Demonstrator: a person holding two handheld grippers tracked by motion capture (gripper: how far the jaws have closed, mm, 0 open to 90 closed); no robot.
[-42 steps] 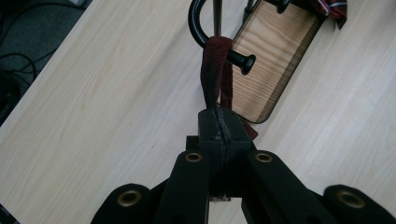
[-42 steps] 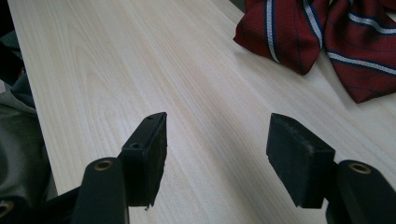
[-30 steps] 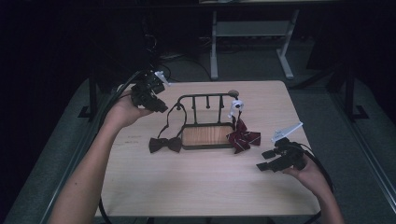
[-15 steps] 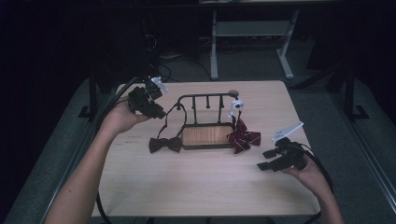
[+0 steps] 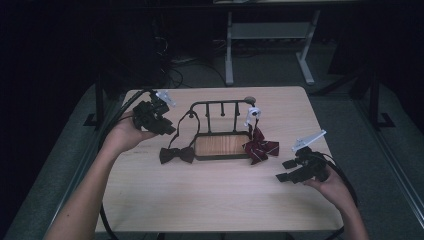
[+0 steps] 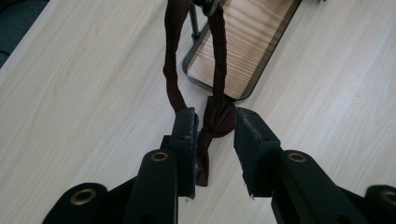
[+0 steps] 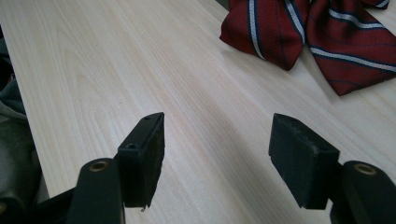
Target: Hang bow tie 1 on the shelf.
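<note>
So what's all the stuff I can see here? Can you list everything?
table: one, pale wood, middle of the room
rack: one, dark metal with a wooden base, middle of the table
dark bow tie: one, dark maroon, on the table left of the rack, its strap looped up to the rack
striped bow tie: one, red with pale stripes, at the rack's right end
clip: one, white, at the rack's right post
desk legs: white, on the floor behind the table
left gripper: black, jaws just opening, around the dark strap
right gripper: black, open, over bare table
forearms: two, from the bottom edge
</note>
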